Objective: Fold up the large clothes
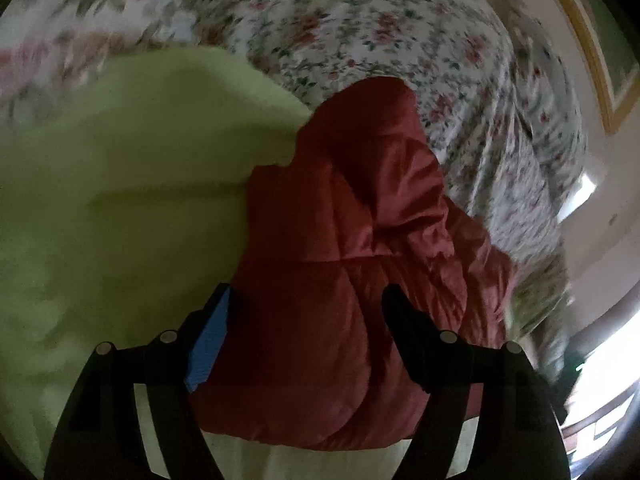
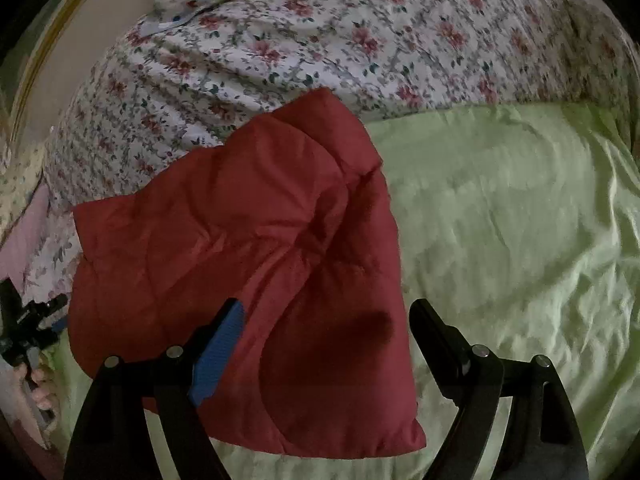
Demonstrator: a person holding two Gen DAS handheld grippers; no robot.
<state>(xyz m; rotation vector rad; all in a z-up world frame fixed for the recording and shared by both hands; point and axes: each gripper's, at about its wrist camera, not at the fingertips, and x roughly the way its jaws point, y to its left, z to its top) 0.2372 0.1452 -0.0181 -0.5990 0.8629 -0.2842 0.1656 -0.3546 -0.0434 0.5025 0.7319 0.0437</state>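
A red quilted padded jacket point(image 1: 352, 240) lies folded into a compact bundle on a light green sheet point(image 1: 120, 200). It also shows in the right wrist view point(image 2: 248, 264), on the green sheet point(image 2: 500, 220). My left gripper point(image 1: 306, 300) is open, its fingers apart just above the jacket's near part. My right gripper point(image 2: 326, 320) is open too, hovering over the jacket's near right corner, holding nothing. The left gripper also shows small at the left edge of the right wrist view point(image 2: 36, 320), held by a hand.
A floral bedspread point(image 2: 320, 40) covers the bed beyond the green sheet, and it shows in the left wrist view point(image 1: 380, 32). A wall with a wooden frame point(image 1: 592, 52) and a bright window point(image 1: 612, 356) are at the right.
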